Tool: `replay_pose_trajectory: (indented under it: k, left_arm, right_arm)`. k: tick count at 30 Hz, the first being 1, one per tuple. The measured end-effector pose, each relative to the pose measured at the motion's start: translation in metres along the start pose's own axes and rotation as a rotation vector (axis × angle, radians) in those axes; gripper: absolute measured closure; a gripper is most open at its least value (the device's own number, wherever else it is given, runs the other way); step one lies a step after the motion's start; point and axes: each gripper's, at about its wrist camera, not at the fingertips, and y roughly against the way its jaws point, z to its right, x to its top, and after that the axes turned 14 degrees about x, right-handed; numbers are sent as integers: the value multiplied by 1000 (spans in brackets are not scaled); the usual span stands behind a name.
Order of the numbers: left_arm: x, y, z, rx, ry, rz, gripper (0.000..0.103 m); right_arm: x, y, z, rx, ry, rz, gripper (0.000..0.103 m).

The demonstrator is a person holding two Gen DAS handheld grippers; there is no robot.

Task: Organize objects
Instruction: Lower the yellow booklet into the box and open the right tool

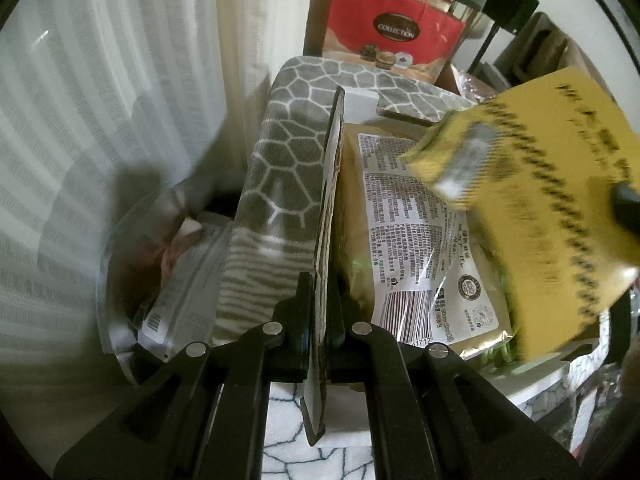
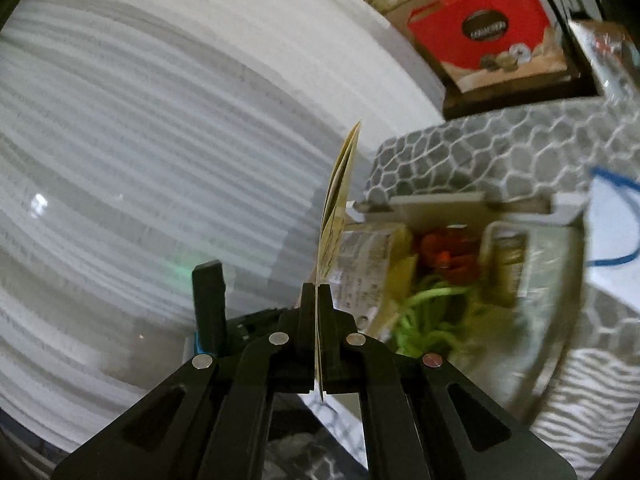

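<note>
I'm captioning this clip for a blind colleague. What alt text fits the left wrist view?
The left gripper is shut on the wall of a grey patterned fabric bin, jaws pinching its rim. Inside lies a tan snack packet with a white printed label; a blurred yellow packet hangs above it at right, with a red gift bag behind.

A grey fabric storage box (image 1: 280, 152) with a white honeycomb pattern – striped lower on its side – is seen as the carrier of the things. Inside it, against the left wall, a tan snack pouch (image 1: 420, 240) with a white printed label and barcode is laid flat; bright green cord (image 2: 424, 312) and something red (image 2: 448, 248) are found further right – the rest is too blurred to tell.
</note>
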Motion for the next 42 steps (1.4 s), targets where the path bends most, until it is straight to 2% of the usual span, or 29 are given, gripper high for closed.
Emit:
replay_pose_trajectory:
  k: [3, 7, 10, 12, 14, 17, 18, 23, 27, 30, 35, 39, 42]
  left_arm:
    - [0, 0, -1, -6, 5, -3, 100]
    - [0, -1, -2, -12, 10, -4, 100]
    - [0, -1, -3, -12, 9, -3, 100]
    - [0, -1, -3, -14, 10, -3, 100]
    - [0, 0, -3, -16, 10, -1, 100]
    - [0, 0, -3, -16, 9, -1, 100]
    - [0, -1, -3, -16, 10, -1, 100]
    - [0, 0, -3, -17, 10, -1, 99]
    - [0, 0, -2, -13, 6, -2, 99]
    - [0, 0, -1, -12, 7, -2, 100]
    - [0, 1, 0, -11, 11, -1, 100]
    - [0, 1, 0, -9, 7, -1, 100]
    - [0, 1, 0, -10, 8, -2, 100]
  right_arm:
    - [-5, -19, 14, -6, -44, 17, 103]
    - [-20, -40, 28, -5, -104, -2, 102]
    - [-31, -48, 34, -60, -113, -29, 99]
    - [-35, -51, 35, -125, -106, -67, 92]
    - [-36, -48, 35, -136, -102, -86, 87]
    - [-35, -38, 29, -144, -81, -103, 70]
    - [-36, -35, 26, -159, -64, -109, 68]
    - [-43, -32, 18, -217, -22, -132, 68]
    - [-55, -26, 10, -285, 20, -105, 90]
    - [-55, -28, 13, -257, 1, -95, 96]
    - [-54, -39, 24, -235, -77, -85, 96]
    - [-51, -34, 26, -253, -78, -101, 86]
    - [-52, -21, 18, -276, -54, -110, 85]
